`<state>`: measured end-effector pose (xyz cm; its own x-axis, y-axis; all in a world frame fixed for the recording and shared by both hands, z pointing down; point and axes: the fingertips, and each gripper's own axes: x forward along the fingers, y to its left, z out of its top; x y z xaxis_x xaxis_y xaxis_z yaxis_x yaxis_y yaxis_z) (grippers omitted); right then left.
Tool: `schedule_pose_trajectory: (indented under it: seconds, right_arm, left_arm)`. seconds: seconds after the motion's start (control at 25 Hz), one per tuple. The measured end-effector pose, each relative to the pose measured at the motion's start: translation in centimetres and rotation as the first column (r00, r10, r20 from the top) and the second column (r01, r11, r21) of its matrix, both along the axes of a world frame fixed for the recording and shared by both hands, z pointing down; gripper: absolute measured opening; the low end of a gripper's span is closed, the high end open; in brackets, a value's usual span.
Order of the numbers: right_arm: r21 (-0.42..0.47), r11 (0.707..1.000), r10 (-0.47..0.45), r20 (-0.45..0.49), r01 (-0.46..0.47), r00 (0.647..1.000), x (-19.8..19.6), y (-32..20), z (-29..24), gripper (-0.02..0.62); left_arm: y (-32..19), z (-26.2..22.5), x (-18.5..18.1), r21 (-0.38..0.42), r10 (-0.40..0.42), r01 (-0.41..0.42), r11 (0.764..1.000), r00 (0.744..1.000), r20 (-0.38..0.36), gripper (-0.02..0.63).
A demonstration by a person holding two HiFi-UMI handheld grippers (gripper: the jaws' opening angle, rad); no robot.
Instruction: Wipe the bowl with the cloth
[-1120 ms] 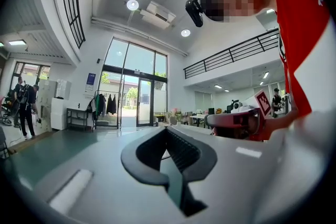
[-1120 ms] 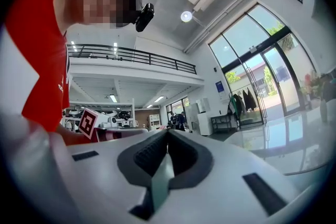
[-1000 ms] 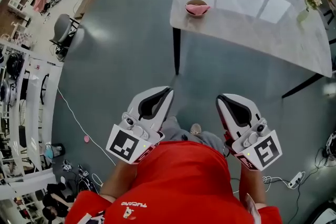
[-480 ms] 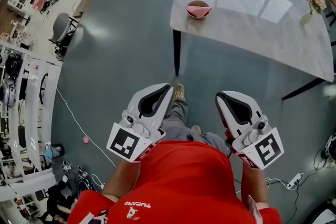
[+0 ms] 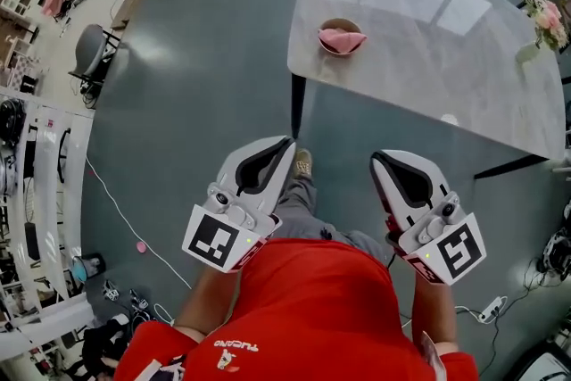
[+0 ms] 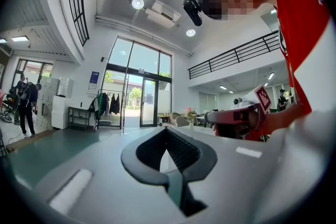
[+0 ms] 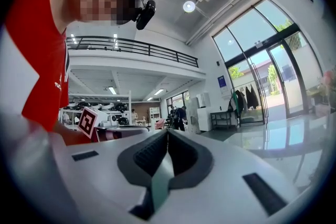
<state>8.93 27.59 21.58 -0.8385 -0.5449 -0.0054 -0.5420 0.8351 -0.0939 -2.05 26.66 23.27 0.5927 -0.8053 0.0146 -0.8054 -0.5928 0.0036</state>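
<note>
Your left hand-held gripper (image 5: 286,142) and right hand-held gripper (image 5: 376,159), both pressed together, are facing the bowl (image 5: 340,26) well ahead, midway between them.

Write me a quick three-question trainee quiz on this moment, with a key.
1. True or false: the pink cloth lies in the bowl on the table.
2. The left gripper is: A open; B shut and empty; C shut on the cloth.
3. What does the right gripper hold?
Key: 1 true; 2 B; 3 nothing, its jaws are shut and empty.
</note>
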Motion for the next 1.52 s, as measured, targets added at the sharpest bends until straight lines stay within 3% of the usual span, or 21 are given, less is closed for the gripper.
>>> schedule_pose_trajectory:
  seconds: [0.16,0.36,0.76,1.52]
  right_arm:
    - [-0.021,1.0,0.019,-0.016,-0.019,1.0,-1.5,-4.2,0.1,0.002]
    - [-0.057,0.997,0.051,-0.044,-0.053,0.998,-2.9,-8.9,1.1,0.002]
    - [-0.092,0.993,0.063,-0.123,-0.075,0.99,-6.5,-16.7,2.4,0.002]
    - [-0.127,0.985,0.066,-0.322,-0.112,0.944,-7.6,-24.9,7.7,0.002]
  left_arm:
    - [-4.1,0.2,-1.7,-0.014,0.021,-0.021,1.0,1.0,0.009,0.005]
    - [-8.3,2.2,-3.3,-0.115,0.069,-0.065,0.991,0.997,0.03,0.006]
    - [-15.6,3.4,-5.1,-0.137,0.154,-0.145,0.98,0.987,0.054,0.006]
    - [-22.6,7.1,-5.8,-0.214,0.238,-0.225,0.951,0.971,0.035,0.006]
